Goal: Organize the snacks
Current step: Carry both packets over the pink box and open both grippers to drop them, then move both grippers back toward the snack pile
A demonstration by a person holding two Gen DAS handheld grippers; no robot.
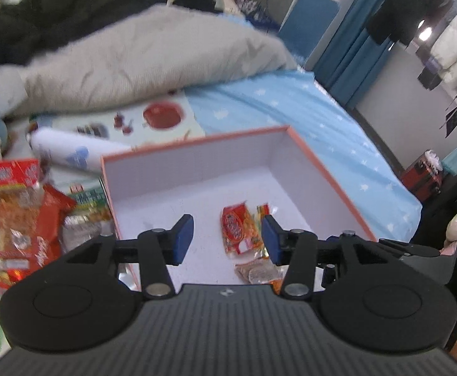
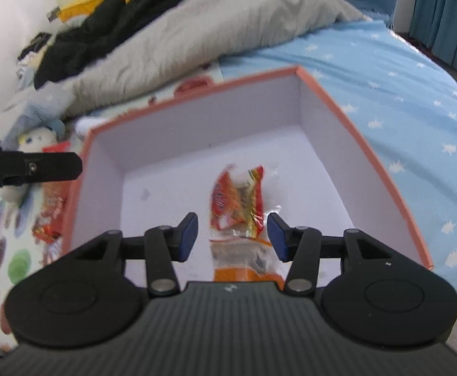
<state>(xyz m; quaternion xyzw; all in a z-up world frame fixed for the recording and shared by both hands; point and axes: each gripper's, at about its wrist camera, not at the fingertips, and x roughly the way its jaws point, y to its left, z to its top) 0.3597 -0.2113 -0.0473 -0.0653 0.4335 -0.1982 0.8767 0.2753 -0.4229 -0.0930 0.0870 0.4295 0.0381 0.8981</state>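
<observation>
An open box with a salmon rim [image 1: 328,172] and white inside sits on the bed; it also shows in the right wrist view [image 2: 354,134]. Two snack packets lie on its floor: a red one [image 1: 236,230] [image 2: 236,200] and an orange-brown one [image 1: 260,271] [image 2: 244,260] nearer me. My left gripper [image 1: 227,239] is open and empty above the box floor. My right gripper [image 2: 232,236] is open and empty, hovering over the packets. A pile of red and orange snack packets [image 1: 24,216] lies left of the box; some of it shows in the right wrist view [image 2: 51,210].
A white tube [image 1: 71,153] lies behind the snack pile on a printed sheet [image 1: 162,119]. A grey duvet [image 1: 140,59] and black clothes [image 1: 56,9] fill the back. Blue star-print bedsheet [image 1: 322,125] lies right of the box. The left gripper's finger [image 2: 40,164] reaches in at left.
</observation>
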